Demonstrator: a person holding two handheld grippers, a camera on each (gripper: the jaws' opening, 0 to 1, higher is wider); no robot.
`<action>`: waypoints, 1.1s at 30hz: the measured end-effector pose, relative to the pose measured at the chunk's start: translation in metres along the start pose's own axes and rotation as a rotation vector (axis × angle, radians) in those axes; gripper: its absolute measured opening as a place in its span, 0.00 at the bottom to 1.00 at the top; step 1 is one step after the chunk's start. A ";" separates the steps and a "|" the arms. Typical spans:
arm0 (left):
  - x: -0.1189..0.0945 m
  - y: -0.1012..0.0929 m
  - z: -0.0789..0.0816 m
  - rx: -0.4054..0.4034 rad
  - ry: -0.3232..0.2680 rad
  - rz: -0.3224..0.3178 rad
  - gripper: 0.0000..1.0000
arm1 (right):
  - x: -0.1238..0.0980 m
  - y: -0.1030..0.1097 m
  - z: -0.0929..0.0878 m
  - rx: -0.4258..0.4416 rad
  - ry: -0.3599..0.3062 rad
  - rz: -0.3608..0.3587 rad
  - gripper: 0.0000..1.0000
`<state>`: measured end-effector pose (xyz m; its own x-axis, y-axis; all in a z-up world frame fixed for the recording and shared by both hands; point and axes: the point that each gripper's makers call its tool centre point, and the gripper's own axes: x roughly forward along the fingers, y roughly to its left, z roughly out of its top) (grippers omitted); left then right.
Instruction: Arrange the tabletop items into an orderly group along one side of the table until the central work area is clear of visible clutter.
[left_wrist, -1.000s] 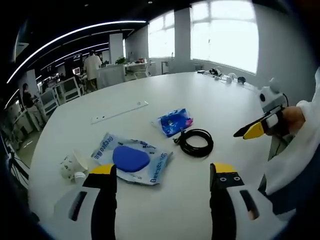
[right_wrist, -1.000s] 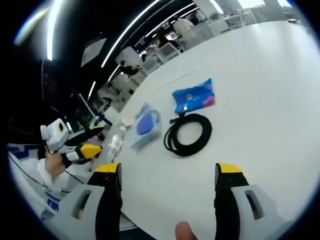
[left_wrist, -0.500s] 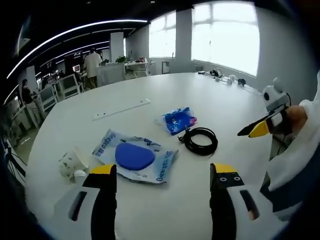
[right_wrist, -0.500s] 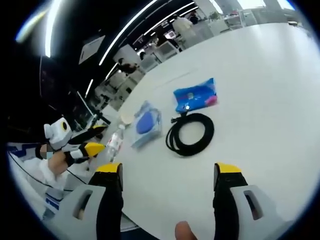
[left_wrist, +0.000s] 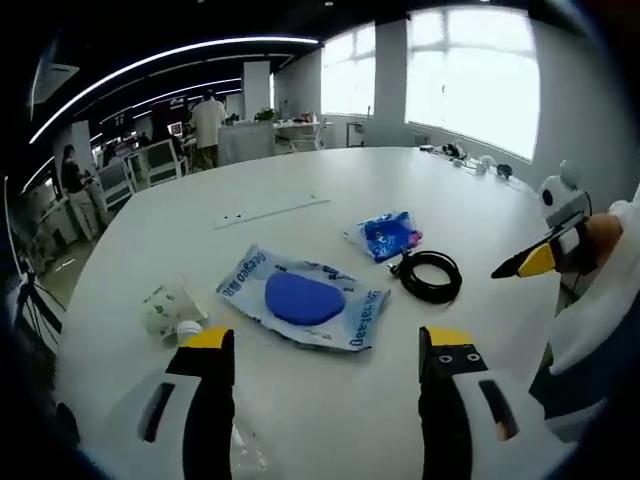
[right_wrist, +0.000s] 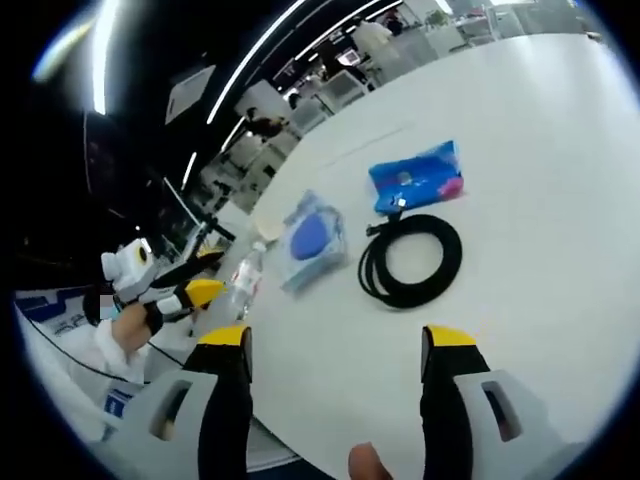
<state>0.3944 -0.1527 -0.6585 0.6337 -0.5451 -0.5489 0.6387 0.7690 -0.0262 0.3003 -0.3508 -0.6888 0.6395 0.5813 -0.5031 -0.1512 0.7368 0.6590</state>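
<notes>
The white worktop (left_wrist: 330, 180) fills the middle of my left gripper view, round-edged and mostly bare. Largest on it is the clear pouch with the blue pad (left_wrist: 303, 298), lying flat at centre frame just above my left fingers (left_wrist: 325, 345), which are spread and hold nothing. Right of it sits the coiled black cable (left_wrist: 432, 276), and just above that the blue snack packet (left_wrist: 388, 234), close to the cable's plug end. At lower left are the crumpled paper cup (left_wrist: 165, 309) and a small white cap (left_wrist: 187, 329) beside it. A long white strip (left_wrist: 270, 210) lies well apart, upper centre.

My right fingers (right_wrist: 335, 355) are also released and empty, hanging over the near edge with the cable at centre right of that frame.

I judge nothing is gathered yet. To do this well I would take the flat pouch by one edge, not press down on its middle, and slide it toward the cup side.

The right gripper view adds a clear plastic bottle (right_wrist: 247, 279) near the worktop edge at left of centre.
</notes>
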 end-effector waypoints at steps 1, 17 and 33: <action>-0.001 0.003 -0.001 -0.003 0.001 0.007 0.76 | 0.003 0.003 -0.001 0.004 0.005 0.009 0.67; 0.018 0.053 0.006 0.059 0.059 0.047 0.74 | 0.047 0.034 -0.008 0.083 0.079 0.106 0.64; 0.071 0.101 0.049 0.203 0.121 0.016 0.70 | 0.087 0.065 -0.005 0.115 0.109 0.171 0.61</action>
<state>0.5253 -0.1298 -0.6588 0.5954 -0.4799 -0.6443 0.7112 0.6879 0.1448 0.3426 -0.2501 -0.6926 0.5256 0.7327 -0.4323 -0.1596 0.5841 0.7958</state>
